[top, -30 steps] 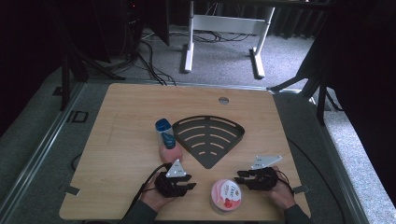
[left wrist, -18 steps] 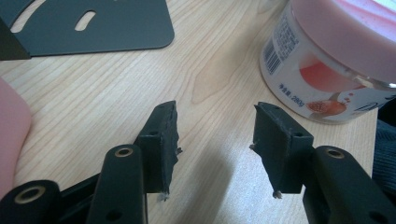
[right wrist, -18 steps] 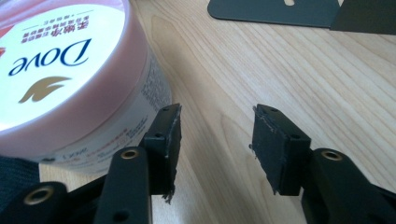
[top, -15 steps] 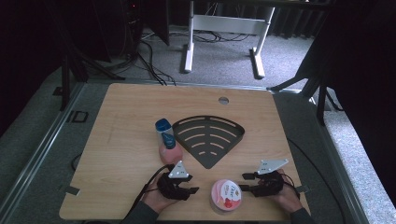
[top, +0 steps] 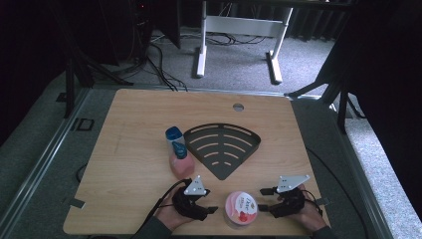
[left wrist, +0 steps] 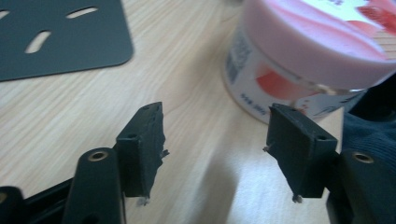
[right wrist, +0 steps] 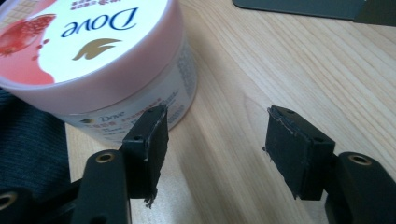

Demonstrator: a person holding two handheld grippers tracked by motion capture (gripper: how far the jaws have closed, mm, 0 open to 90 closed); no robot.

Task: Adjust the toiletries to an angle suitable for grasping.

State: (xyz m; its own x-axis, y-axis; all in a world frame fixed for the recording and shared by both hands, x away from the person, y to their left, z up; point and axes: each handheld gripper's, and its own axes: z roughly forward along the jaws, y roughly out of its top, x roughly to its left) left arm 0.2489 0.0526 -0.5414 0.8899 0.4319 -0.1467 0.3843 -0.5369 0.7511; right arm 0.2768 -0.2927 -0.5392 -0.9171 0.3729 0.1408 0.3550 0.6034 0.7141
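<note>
- Left tongs (top: 211, 203) were open, jaws had just been opening, only bare tabletop (top: 129, 144) between them; low at the near edge, tips aimed at the jar.
- Right tongs (top: 262, 199) were open too, jaws had just been opening, nothing gripped; in the right gripper view the jar sat just past one jaw, not between the pair.
- Pink Dove jar (top: 240, 209) stood upright, lid on, at the near edge between the two tongs, free of both.
- Black slotted fan-shaped plate (top: 222, 147) lay flat mid-tabletop, behind the jar, apart from it.
- Pink bottle with blue pump (top: 180, 160) stood just left of the plate, near the left tongs.
- Blue-capped container (top: 174, 134) was right behind that bottle.
</note>
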